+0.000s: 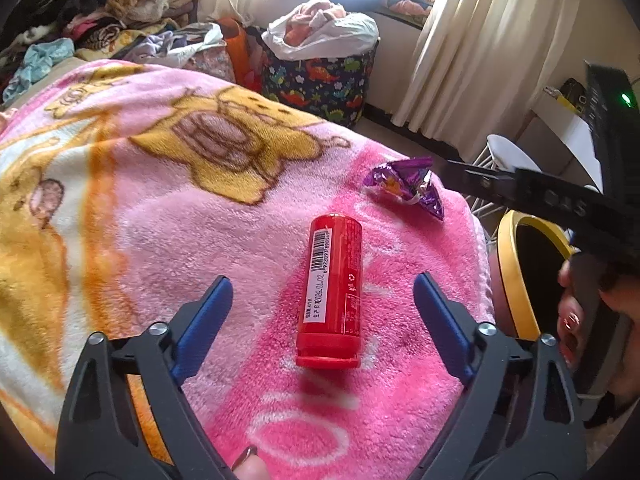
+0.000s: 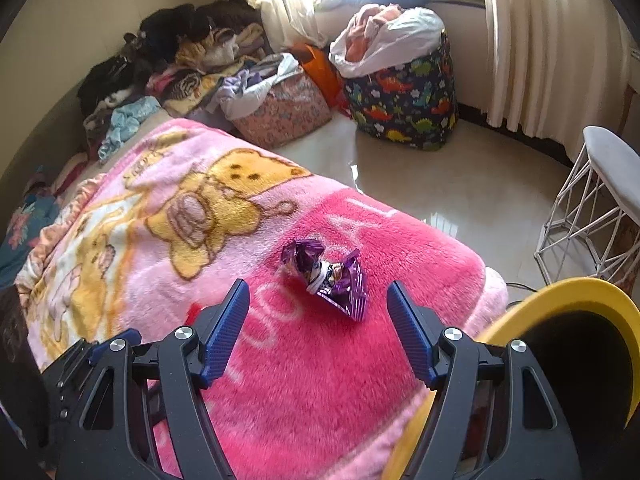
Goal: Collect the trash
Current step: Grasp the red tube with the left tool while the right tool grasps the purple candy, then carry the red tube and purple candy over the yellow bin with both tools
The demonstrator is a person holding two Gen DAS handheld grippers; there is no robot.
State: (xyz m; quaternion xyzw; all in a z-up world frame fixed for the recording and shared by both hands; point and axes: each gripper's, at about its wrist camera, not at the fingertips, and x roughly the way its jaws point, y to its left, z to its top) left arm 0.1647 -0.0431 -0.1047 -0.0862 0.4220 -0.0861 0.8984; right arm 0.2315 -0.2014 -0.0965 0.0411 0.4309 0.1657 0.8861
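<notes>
A red cylindrical container [image 1: 331, 292] with a barcode label lies on the pink blanket [image 1: 160, 184]. My left gripper [image 1: 323, 284] is open, its blue pads on either side of the container and apart from it. A crumpled purple wrapper [image 1: 408, 186] lies farther right near the blanket's edge. In the right wrist view the wrapper [image 2: 328, 276] lies just ahead of my open, empty right gripper [image 2: 318, 292]. A bin with a yellow rim [image 2: 560, 292] and dark inside stands beside the bed at the right; it also shows in the left wrist view [image 1: 516, 276].
A dinosaur-print basket [image 2: 404, 96] holding a white bag stands on the floor by the curtains [image 2: 552, 48]. A pink basket [image 2: 284, 108] and piled clothes [image 2: 168, 64] lie beyond the bed. A white wire stool [image 2: 596, 208] stands at right. The shiny floor [image 2: 460, 184] lies between them.
</notes>
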